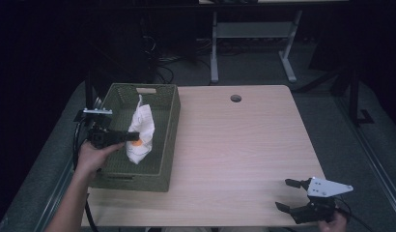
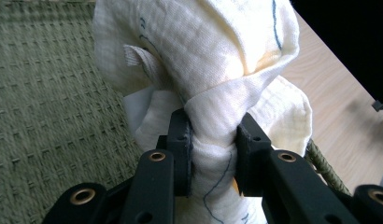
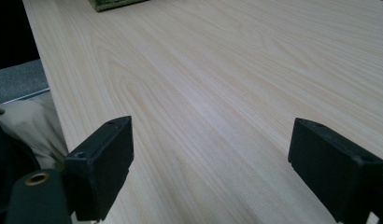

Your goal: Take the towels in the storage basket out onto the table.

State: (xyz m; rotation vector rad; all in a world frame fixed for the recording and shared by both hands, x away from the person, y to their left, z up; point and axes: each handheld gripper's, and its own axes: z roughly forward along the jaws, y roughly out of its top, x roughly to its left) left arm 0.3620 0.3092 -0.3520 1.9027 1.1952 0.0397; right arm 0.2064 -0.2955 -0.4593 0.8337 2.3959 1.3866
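From the high view, a light wood tabletop (image 1: 234, 145) carries an olive-green woven basket (image 1: 167, 116) at its left side, with a slot handle cut in the far wall. A crumpled white cloth (image 1: 140, 130) stands up inside the basket, and the left gripper (image 1: 131, 137), held by the person's left hand (image 1: 92, 157), reaches in from the basket's left rim and grips the cloth about mid-height. The right gripper (image 1: 286, 194) sits at the near right corner of the tabletop, well apart from the basket, its jaws spread wide with nothing between them. A round cable hole (image 1: 235, 98) lies near the far edge. Beyond the tabletop stand the white legs of another desk (image 1: 214, 48) on a dark floor.

The left gripper view brings out what the high view cannot: the jaws pinch a twisted neck of the cloth (image 2: 213, 135), whose crinkled weave bears thin blue lines, not readable as writing. The basket's woven wall (image 2: 49, 107) fills the left.

The right gripper view shows the jaws wide apart over bare wood grain (image 3: 217, 93), with a corner of the basket (image 3: 115, 4) at the top.
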